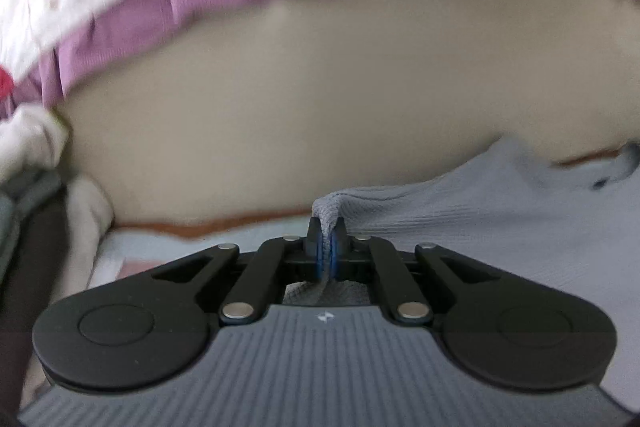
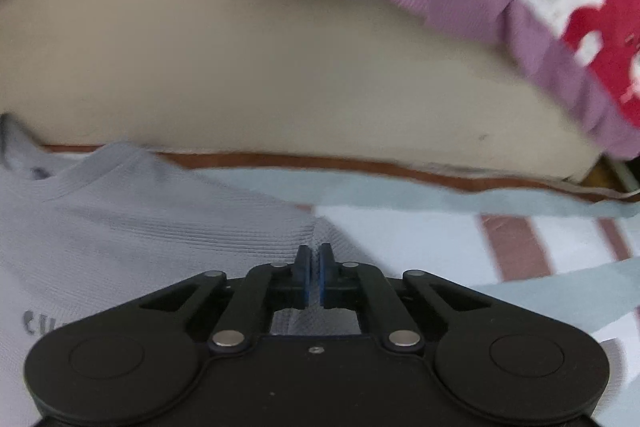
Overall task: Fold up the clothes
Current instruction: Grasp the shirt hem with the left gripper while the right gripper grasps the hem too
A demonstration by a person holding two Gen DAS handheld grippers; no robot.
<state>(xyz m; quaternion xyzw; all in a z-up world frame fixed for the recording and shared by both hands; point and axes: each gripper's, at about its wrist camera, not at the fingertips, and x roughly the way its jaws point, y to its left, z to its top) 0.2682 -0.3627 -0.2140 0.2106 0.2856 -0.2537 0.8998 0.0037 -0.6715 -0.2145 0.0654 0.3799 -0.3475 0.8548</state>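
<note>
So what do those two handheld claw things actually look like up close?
Both are matte black, with two rounded lobes, slotted linkage bars and silver rivets leading to narrow black fingers lined with blue pads. The left gripper sits on a ribbed grey body with a small white mark; the right gripper has a plain black body.

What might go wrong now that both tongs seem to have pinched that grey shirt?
1. The left tongs hold only a small bunched fold of the grey shirt, so it may slip out when lifted.
2. The right tongs are shut at the shirt's edge, where little cloth shows between the pads; that grip may be weak or miss altogether.
3. The shirt lies on a striped bedsheet; a pinch could catch the sheet too.
</note>
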